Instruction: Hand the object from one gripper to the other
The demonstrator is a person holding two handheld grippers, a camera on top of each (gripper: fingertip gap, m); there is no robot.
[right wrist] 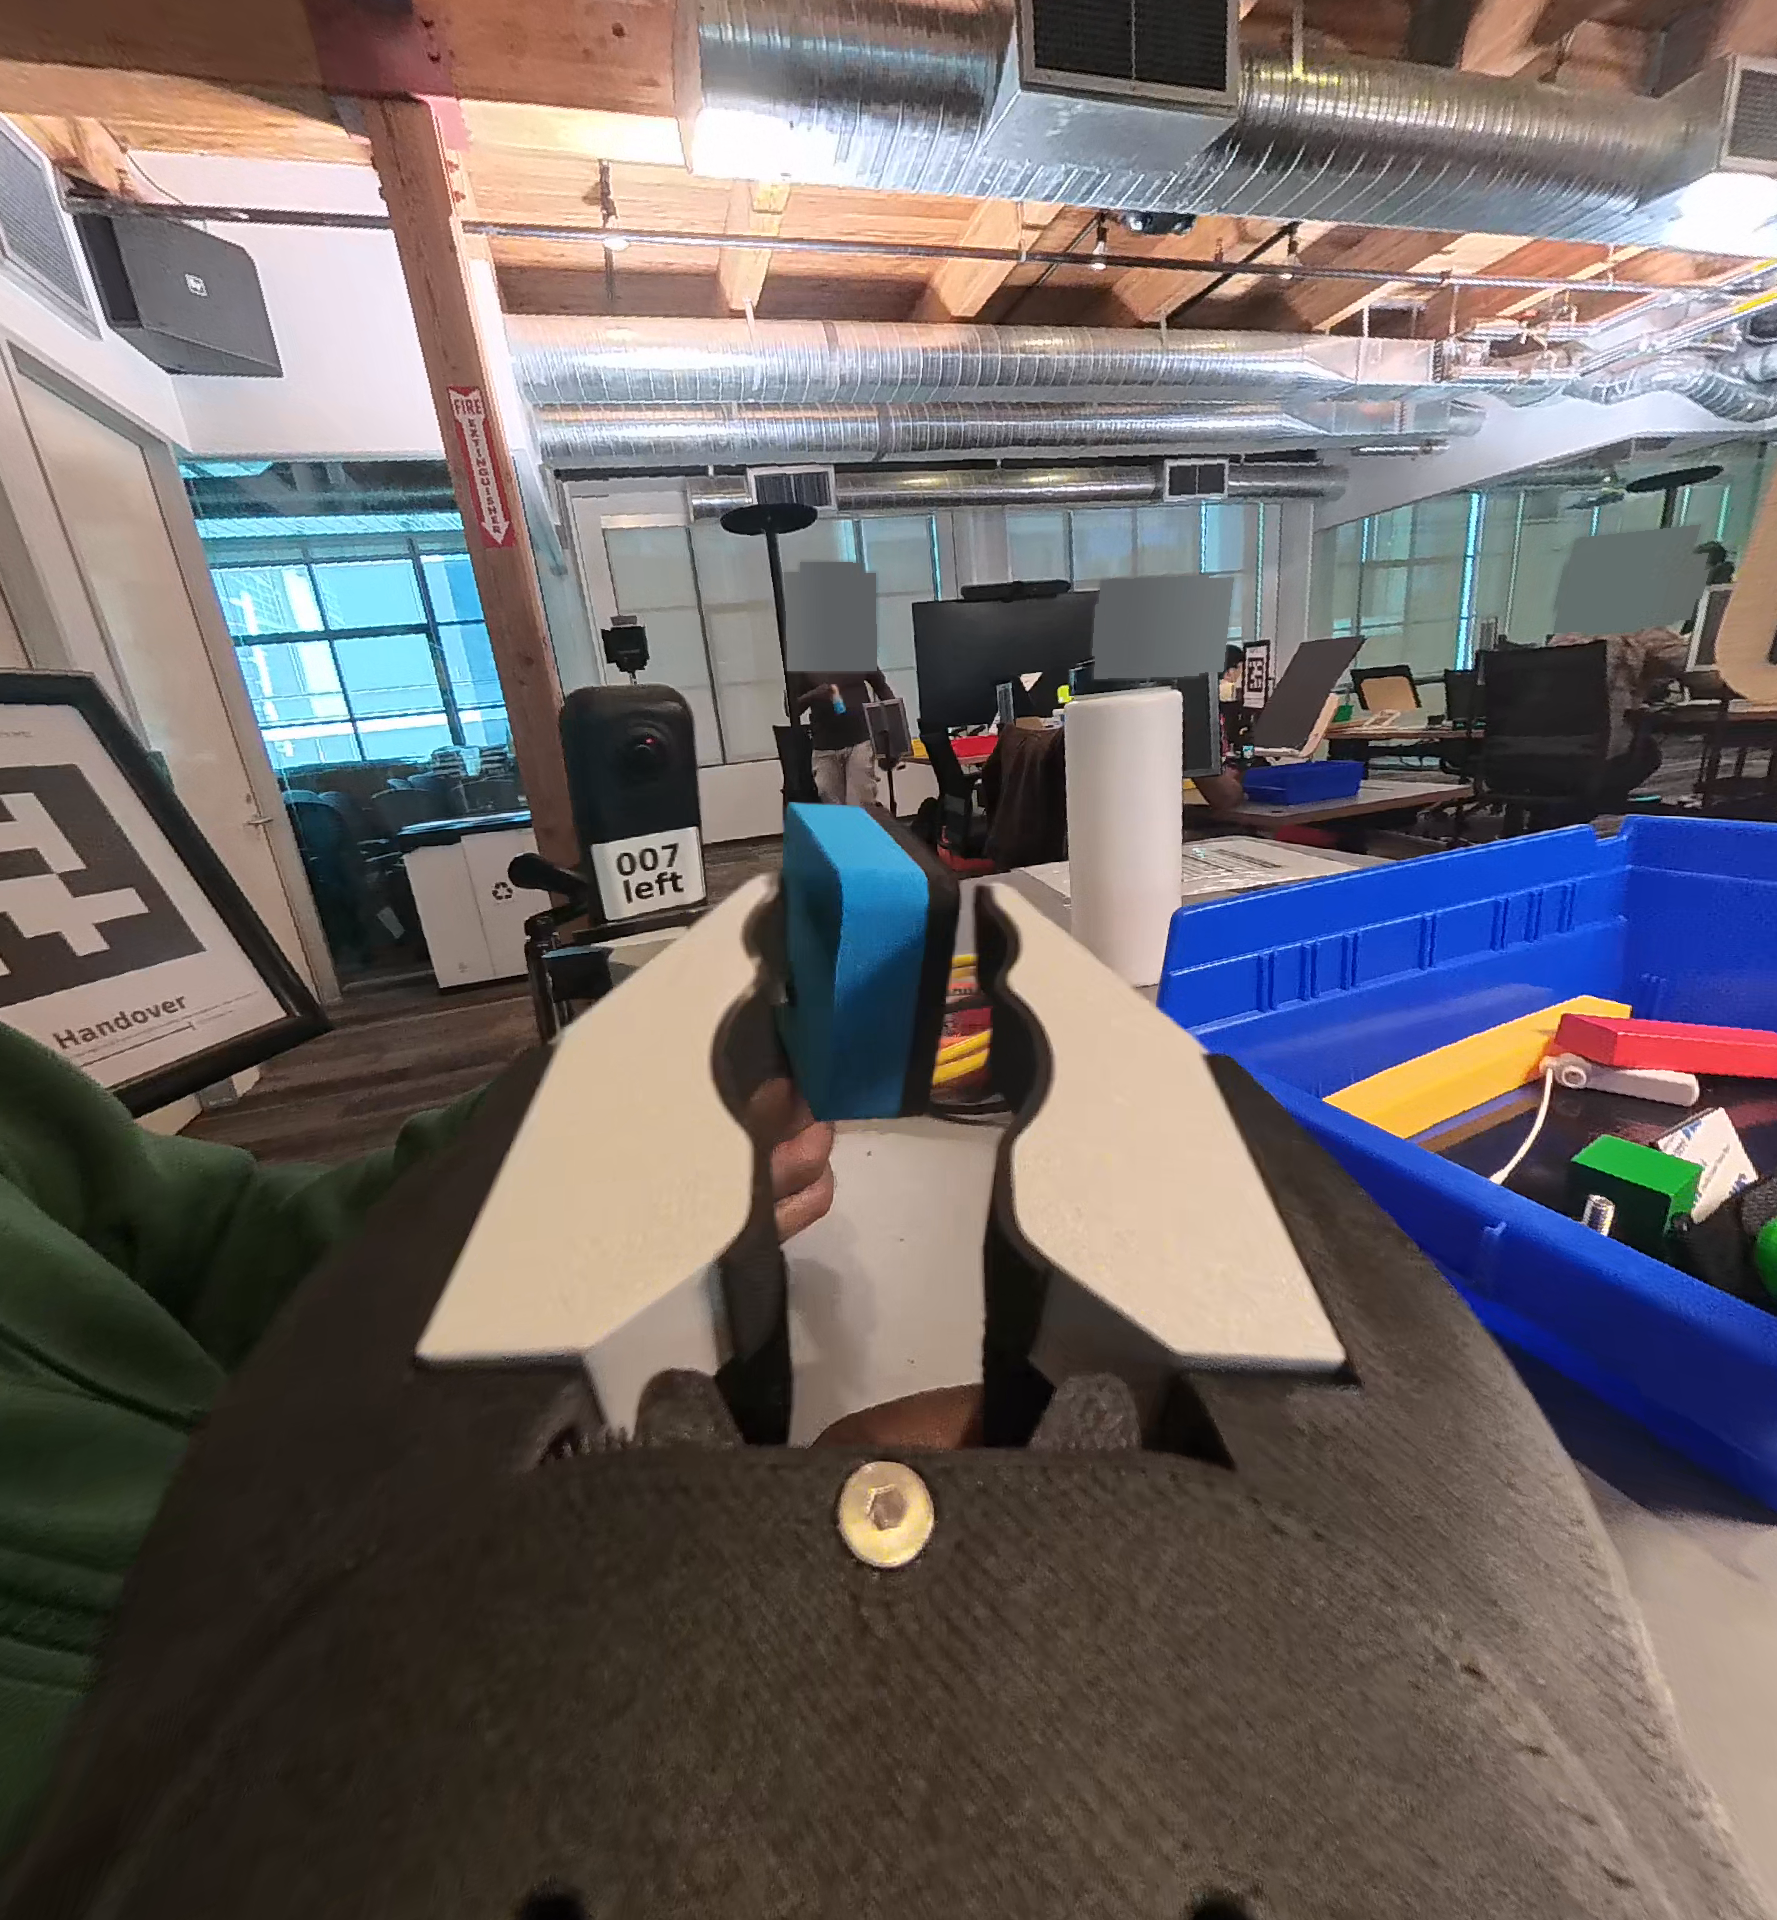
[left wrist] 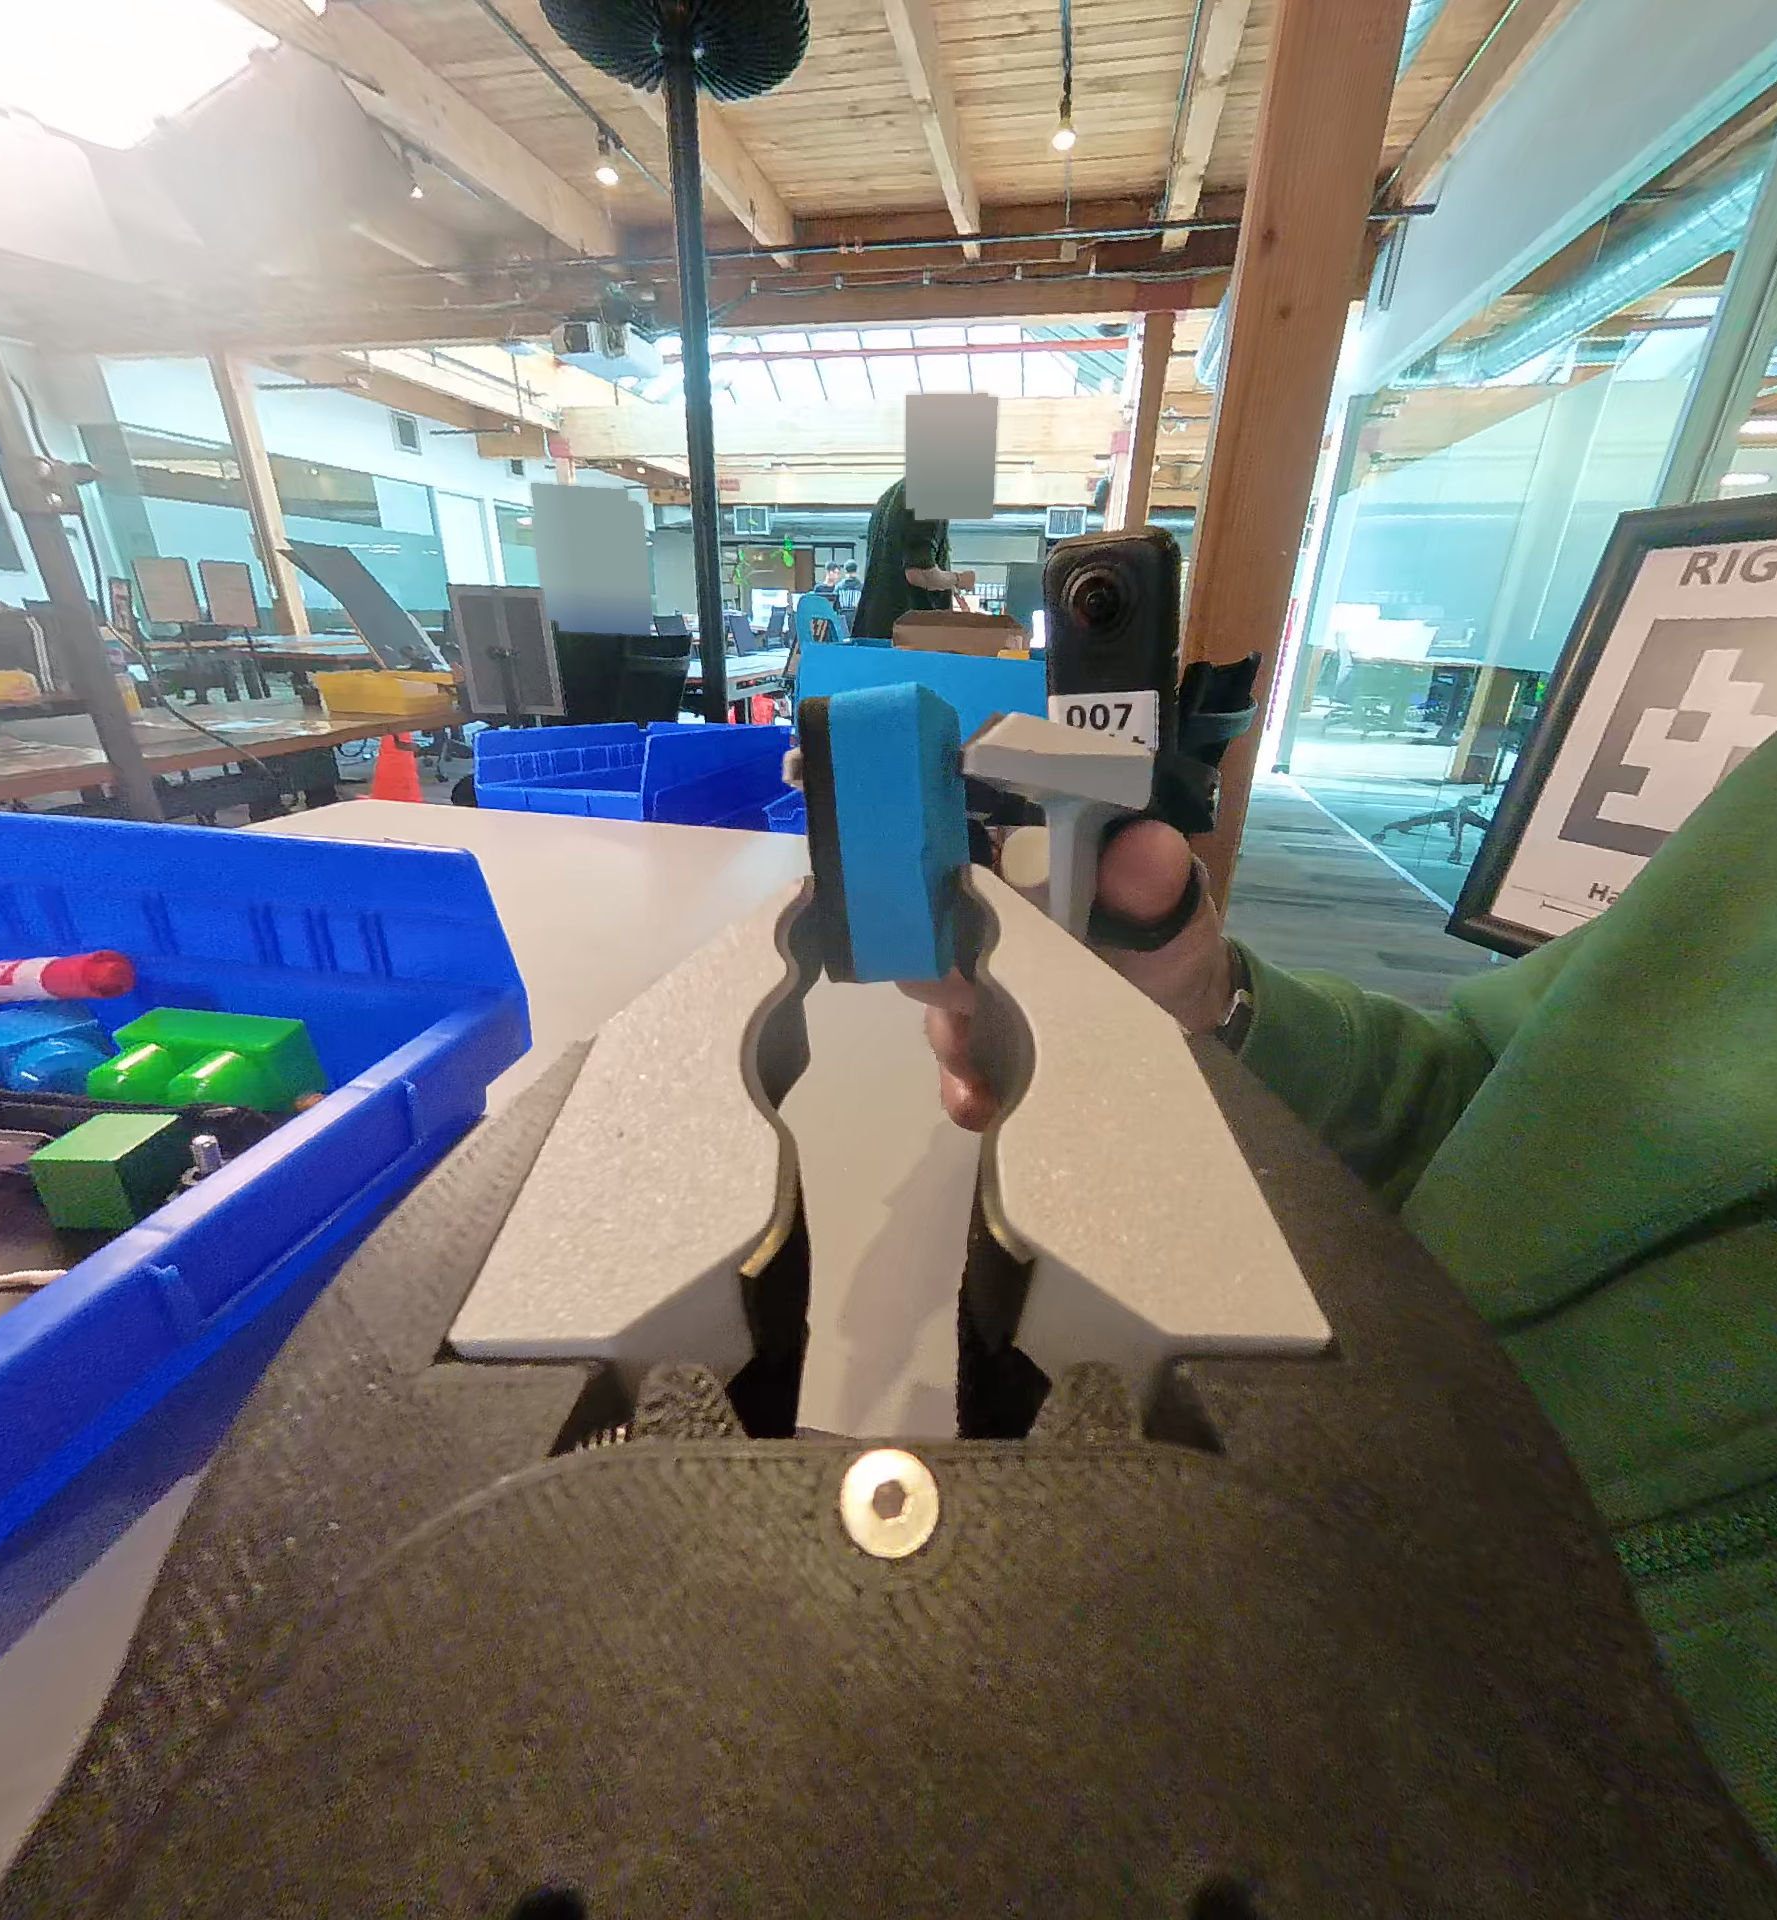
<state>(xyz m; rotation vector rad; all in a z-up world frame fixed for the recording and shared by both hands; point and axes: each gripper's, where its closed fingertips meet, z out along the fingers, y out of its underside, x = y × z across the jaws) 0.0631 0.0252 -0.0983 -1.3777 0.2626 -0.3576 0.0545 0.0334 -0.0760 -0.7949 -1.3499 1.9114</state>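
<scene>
Standing upright above the white table [left wrist: 593, 883], the blue foam eraser [left wrist: 889, 831] with its black backing is gripped at the fingertips of both grippers at once. In the left wrist view, the left gripper [left wrist: 884, 935] is seen clamped on the eraser's lower part, the grey fingers [left wrist: 655, 1122] being drawn close on either side. In the right wrist view, the right gripper [right wrist: 868, 997] is likewise closed around the same eraser [right wrist: 848, 977], with contact visible on both faces. The two tools are pointed toward each other, held level above the table. A hand [left wrist: 1144, 894] is wrapped around the opposing gripper's handle, and a green sleeve [left wrist: 1590, 1143] is extended from the right edge. A blue bin [left wrist: 240, 1091] holding coloured blocks is located on the table beside the grippers.
</scene>
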